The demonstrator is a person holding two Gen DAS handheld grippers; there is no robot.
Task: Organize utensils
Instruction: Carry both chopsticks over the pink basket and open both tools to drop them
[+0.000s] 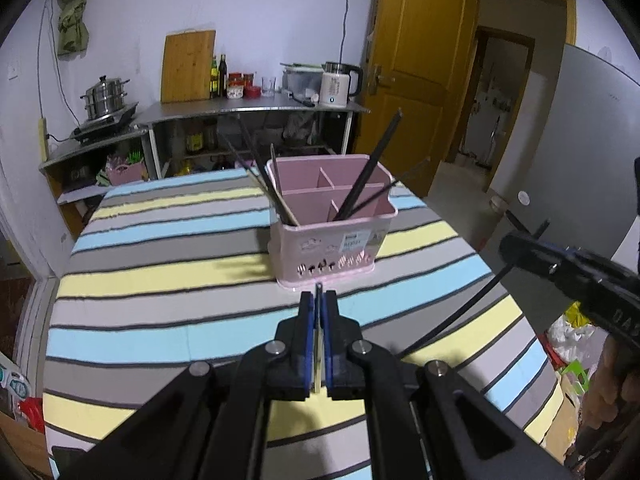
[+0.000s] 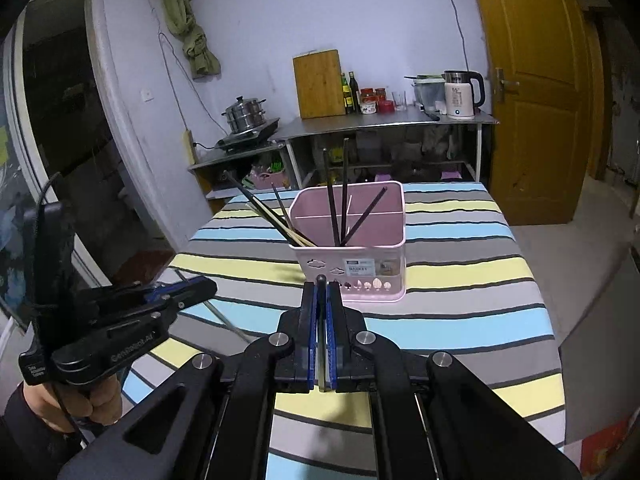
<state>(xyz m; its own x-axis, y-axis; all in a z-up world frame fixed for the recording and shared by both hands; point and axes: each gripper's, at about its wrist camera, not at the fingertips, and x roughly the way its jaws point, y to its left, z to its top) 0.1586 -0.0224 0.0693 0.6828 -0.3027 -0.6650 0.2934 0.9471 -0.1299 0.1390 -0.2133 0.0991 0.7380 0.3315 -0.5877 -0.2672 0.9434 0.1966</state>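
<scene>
A pink utensil basket [image 1: 328, 248] stands on the striped tablecloth [image 1: 160, 280]; it also shows in the right wrist view [image 2: 356, 268]. Several dark and pale chopsticks [image 1: 364, 176] lean inside its compartments. My left gripper [image 1: 319, 300] is shut on a thin chopstick, its tip [image 1: 319, 289] poking out just before the basket. My right gripper [image 2: 321, 292] is shut on a dark chopstick, whose end [image 2: 321, 279] shows between the pads. In the left wrist view the right gripper [image 1: 516, 246] holds a long black chopstick [image 1: 460, 312] slanting down over the table.
A steel counter [image 1: 256, 110] at the back holds a cutting board [image 1: 188, 66], bottles, jars and a kettle [image 1: 338, 84]. A steamer pot [image 1: 105, 96] sits left. A wooden door [image 1: 416, 72] stands right. Bags [image 1: 572, 332] lie on the floor at right.
</scene>
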